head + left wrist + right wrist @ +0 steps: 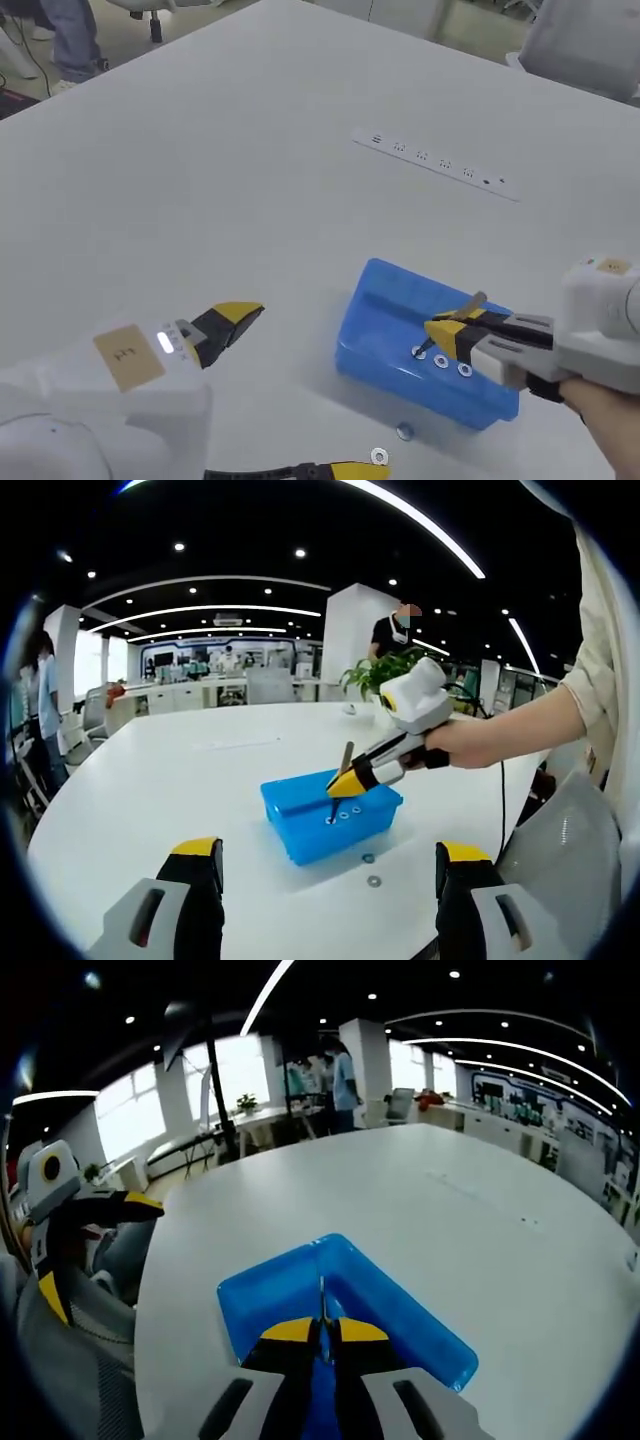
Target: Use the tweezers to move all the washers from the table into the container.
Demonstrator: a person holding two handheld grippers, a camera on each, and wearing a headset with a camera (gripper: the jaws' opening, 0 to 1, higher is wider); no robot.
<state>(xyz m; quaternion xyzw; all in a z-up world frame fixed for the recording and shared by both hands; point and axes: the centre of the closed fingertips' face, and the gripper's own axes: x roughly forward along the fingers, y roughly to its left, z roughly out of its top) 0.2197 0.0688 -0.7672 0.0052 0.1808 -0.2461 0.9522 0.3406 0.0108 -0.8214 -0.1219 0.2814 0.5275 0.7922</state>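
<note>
Bright overhead ceiling lights; soft shadows; fisheye edges warped.

washers [441, 361] in container [390, 295], two apparently beside it

Open-plan office. Large white table [200, 200] with inset socket strip [435, 165]; beyond table, rows of desks [215, 692], office chair [590, 50], potted plant [385, 670], standing person [385, 638]; above table, curved ceiling light strips [200, 610].

The container [365, 335] is glossy blue plastic; the washers [441, 361] and tweezers [321, 1305] are bare metal; the tabletop [200, 180] is smooth and matt.
</note>
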